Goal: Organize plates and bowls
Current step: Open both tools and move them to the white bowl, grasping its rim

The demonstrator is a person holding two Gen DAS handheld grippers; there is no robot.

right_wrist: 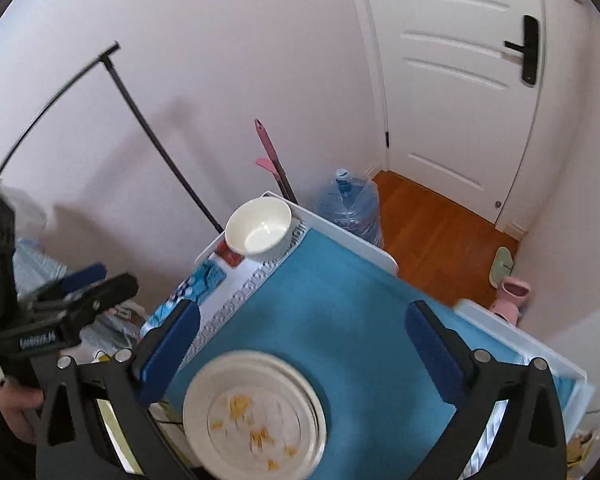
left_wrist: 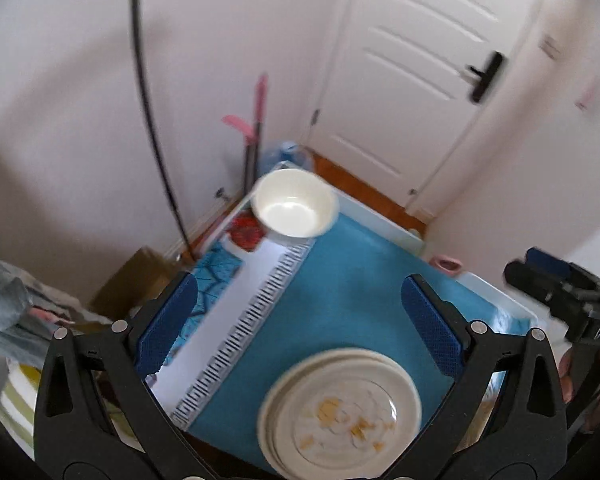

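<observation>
- Bare blue mat [right_wrist: 332, 312] lies wide between the near stack of plates [right_wrist: 256, 416] and the far-corner bowl [right_wrist: 259, 229].
- Water jug [right_wrist: 350, 210] stands beyond the table's far edge.

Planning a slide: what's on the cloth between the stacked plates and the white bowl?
Nothing: bare blue cloth runs from the plates up to the bowl, which sits on its patterned border. Right wrist view shows it best.

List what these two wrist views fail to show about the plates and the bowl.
- Plate stack: motion blur hides the plate count in both views.
- Yellow bits on the top plate: too blurred to identify.
- Bowl: its base, hidden by its own wall, left view.
</observation>
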